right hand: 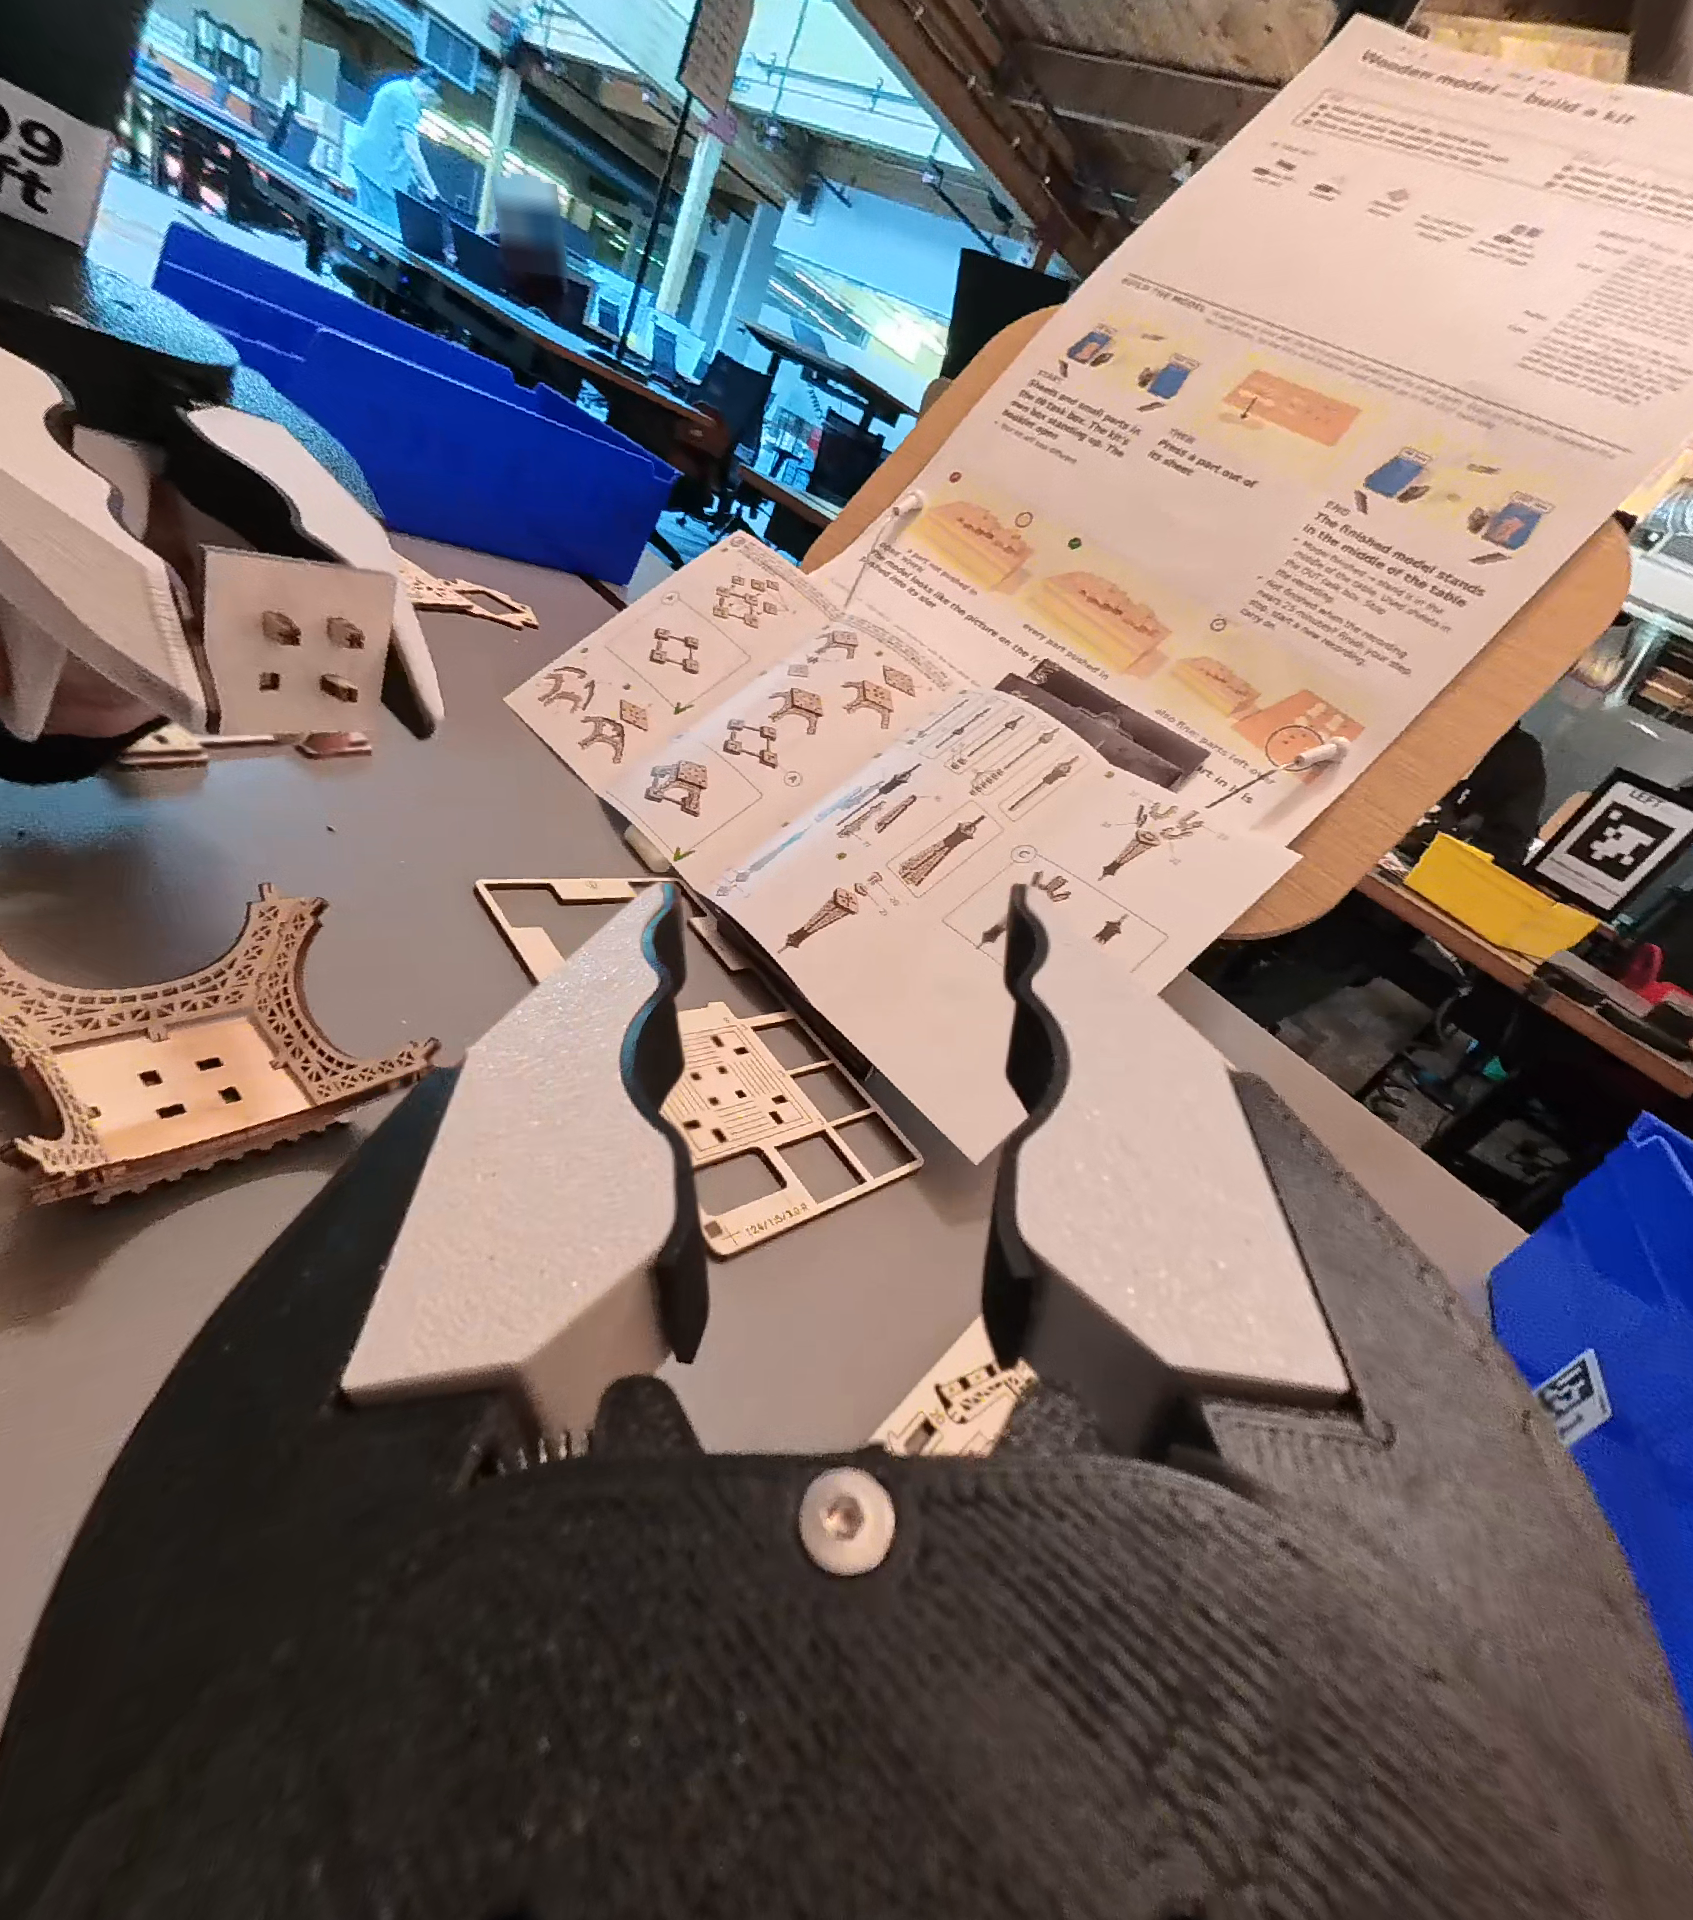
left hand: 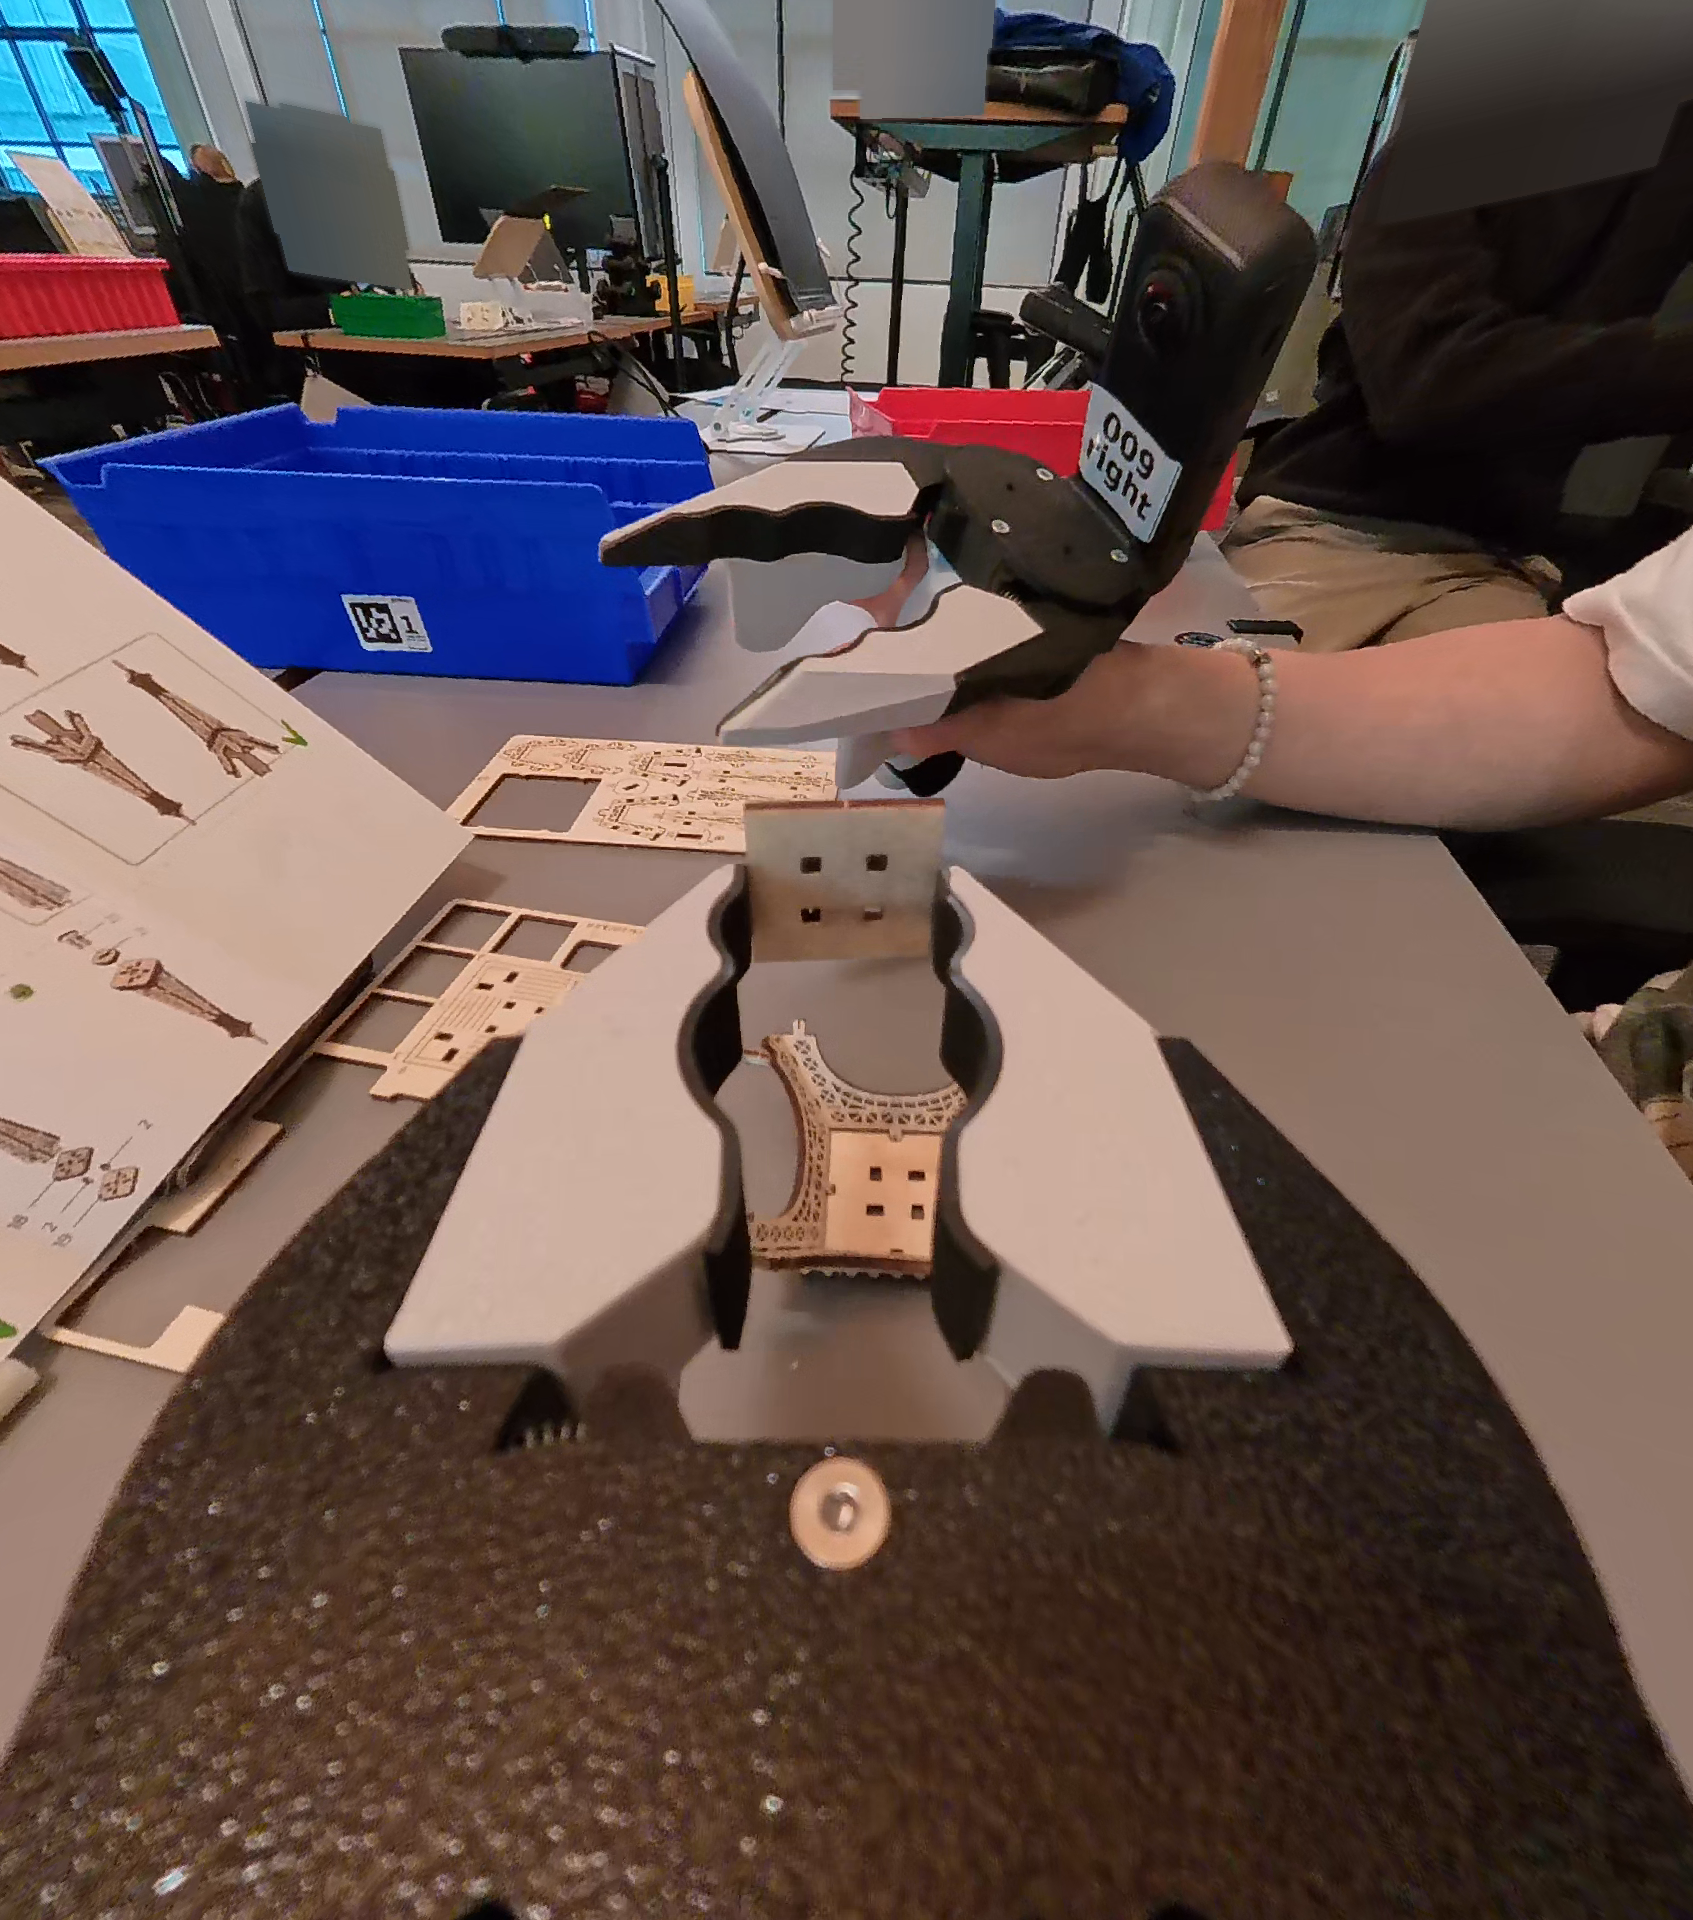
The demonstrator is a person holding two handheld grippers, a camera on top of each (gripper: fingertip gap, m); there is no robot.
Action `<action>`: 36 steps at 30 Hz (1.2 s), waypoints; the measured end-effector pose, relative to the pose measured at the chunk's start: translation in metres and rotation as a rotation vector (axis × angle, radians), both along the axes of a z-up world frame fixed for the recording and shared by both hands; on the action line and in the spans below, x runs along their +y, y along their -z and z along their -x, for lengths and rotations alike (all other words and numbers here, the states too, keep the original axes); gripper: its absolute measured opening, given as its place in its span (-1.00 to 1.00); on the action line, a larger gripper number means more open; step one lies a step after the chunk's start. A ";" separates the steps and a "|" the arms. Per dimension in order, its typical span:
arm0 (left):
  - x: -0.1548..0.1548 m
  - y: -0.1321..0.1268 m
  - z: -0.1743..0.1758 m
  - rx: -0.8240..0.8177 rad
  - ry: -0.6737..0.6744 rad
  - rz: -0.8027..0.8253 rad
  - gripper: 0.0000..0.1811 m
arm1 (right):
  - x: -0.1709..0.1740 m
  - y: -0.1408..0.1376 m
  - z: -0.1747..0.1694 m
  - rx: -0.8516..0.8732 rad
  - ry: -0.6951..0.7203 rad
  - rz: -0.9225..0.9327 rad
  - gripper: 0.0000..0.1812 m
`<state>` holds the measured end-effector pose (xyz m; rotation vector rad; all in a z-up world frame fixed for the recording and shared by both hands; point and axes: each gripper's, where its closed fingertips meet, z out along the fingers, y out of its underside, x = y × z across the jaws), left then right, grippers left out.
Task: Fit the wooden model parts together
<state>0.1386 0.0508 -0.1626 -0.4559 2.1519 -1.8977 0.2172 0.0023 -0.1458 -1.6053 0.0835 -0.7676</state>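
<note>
My left gripper is shut on a square wooden plate with four square holes and holds it upright above the table. It also shows in the right wrist view, with the plate. The wooden tower base, four lattice legs around a holed platform, lies on the grey table below and short of the plate. It is left of my right gripper. My right gripper is open and empty above a punched sheet. In the left wrist view it hovers beyond the plate.
An open instruction booklet lies left. Punched wooden sheets lie beside it. A blue bin stands at the back, another blue bin at the right. A poster on a board leans behind the booklet. A person sits at the table's right.
</note>
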 end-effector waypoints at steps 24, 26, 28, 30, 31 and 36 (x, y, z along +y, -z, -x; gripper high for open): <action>0.005 0.004 -0.005 0.000 -0.070 -0.098 -0.65 | 0.015 0.011 0.017 0.061 -0.113 0.032 -0.54; 0.007 0.007 -0.009 0.014 -0.100 -0.125 -0.65 | 0.017 0.016 0.018 0.067 -0.124 0.048 -0.55; 0.012 0.012 -0.013 0.029 -0.128 -0.168 -0.65 | 0.018 0.021 0.019 0.071 -0.134 0.074 -0.56; 0.019 0.018 -0.015 0.060 -0.165 -0.233 -0.65 | 0.019 0.023 0.021 0.068 -0.142 0.094 -0.56; 0.022 0.021 -0.013 0.093 -0.172 -0.266 -0.65 | 0.019 0.024 0.022 0.066 -0.147 0.101 -0.56; 0.026 0.029 0.005 0.247 -0.192 -0.457 -0.65 | 0.025 0.033 0.030 0.091 -0.200 0.143 -0.57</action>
